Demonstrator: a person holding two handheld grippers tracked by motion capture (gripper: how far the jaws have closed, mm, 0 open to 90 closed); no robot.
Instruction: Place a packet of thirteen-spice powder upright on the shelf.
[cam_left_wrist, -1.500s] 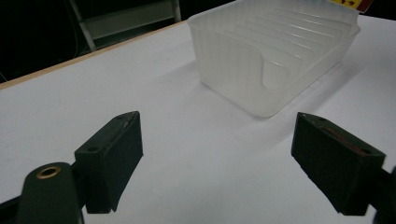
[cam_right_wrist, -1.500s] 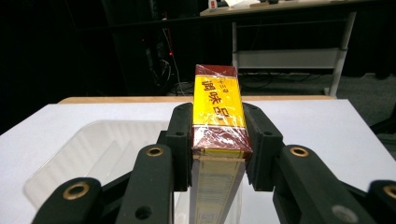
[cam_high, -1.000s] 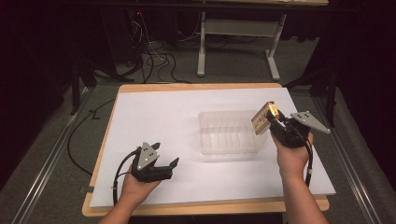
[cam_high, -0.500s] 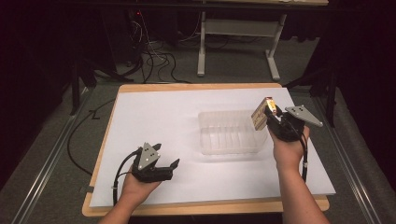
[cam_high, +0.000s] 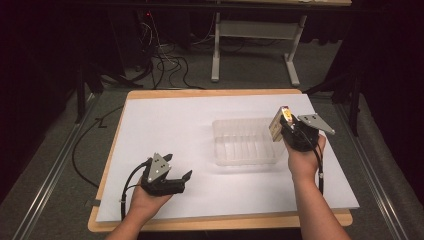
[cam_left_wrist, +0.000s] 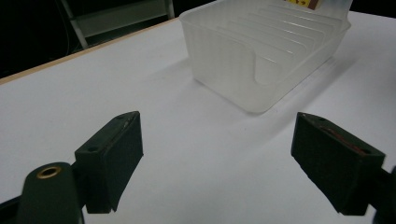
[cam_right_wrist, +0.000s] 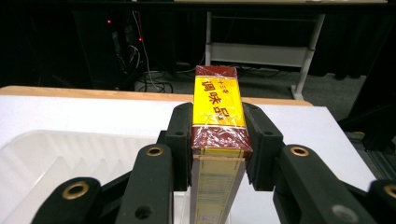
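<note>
The box (cam_right_wrist: 218, 116), a slim yellow-and-red carton in clear wrap, was clamped between the pads of the right gripper (cam_high: 289, 131), which pinched it across its narrow faces so the long body stuck out past the jaws. In the high view the box (cam_high: 279, 125) hung above the bin's rim at about 3 o'clock of the bin (cam_high: 220, 150), tilted with its top end toward 11 o'clock. Held by the thin sides, it probably could slide edgewise between the ribs moulded into the bin floor; that seemed the reason for the grip.

The bin was a clear ribbed tray standing a little right of the middle of the white sheet (cam_high: 165, 125). Its near wall (cam_left_wrist: 224, 79) was low and rounded, and from the left gripper view nothing appeared to lie inside, so the whole floor looked free to take the box.

The left gripper (cam_high: 176, 177) rested at about 7 o'clock of the bin, well apart from it, jaws spread with nothing between them, probably parked out of the way.

Bare sheet ran round the bin on every side; the right hand (cam_high: 302, 160) sat near the sheet's 3 o'clock edge, with less room there than toward 9 o'clock
</note>
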